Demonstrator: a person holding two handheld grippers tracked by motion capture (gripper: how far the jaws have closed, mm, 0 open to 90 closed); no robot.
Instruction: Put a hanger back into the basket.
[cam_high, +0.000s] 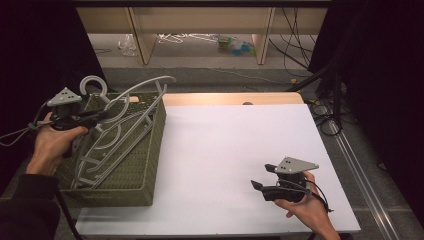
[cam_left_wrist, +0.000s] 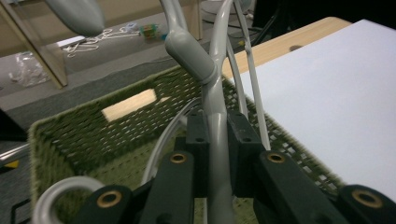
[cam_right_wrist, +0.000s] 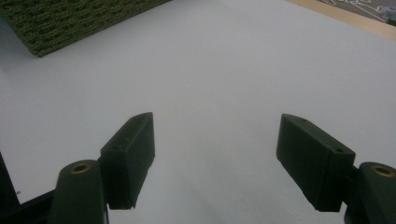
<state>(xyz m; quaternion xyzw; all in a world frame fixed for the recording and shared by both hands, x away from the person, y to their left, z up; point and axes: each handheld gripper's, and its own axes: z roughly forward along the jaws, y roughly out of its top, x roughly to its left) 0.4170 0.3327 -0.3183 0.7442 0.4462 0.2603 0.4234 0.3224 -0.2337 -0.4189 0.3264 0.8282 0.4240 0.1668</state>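
Our left gripper (cam_left_wrist: 217, 140) is clamped on the neck of a grey plastic hanger (cam_left_wrist: 215, 93), just below its hook, the two black pads pinching the stem from either side. We judge the grip is taken there because the neck is the one narrow, stiff part that lets us lift the hanger without tangling its arms. In the high view the same gripper (cam_high: 92, 118) sits over the far left corner of the green woven basket (cam_high: 150, 150), with the hanger (cam_high: 132, 97) partly raised and its hook (cam_high: 94, 82) standing above the rim. Its long axis runs from near left to far right across the basket, one shoulder arching out past the far edge. More grey hangers (cam_high: 107, 155) lie stacked inside. Our right gripper (cam_high: 261, 179), jaws spread and empty, rests low over the white table (cam_high: 225, 140), well apart from the basket, apparently waiting its turn.
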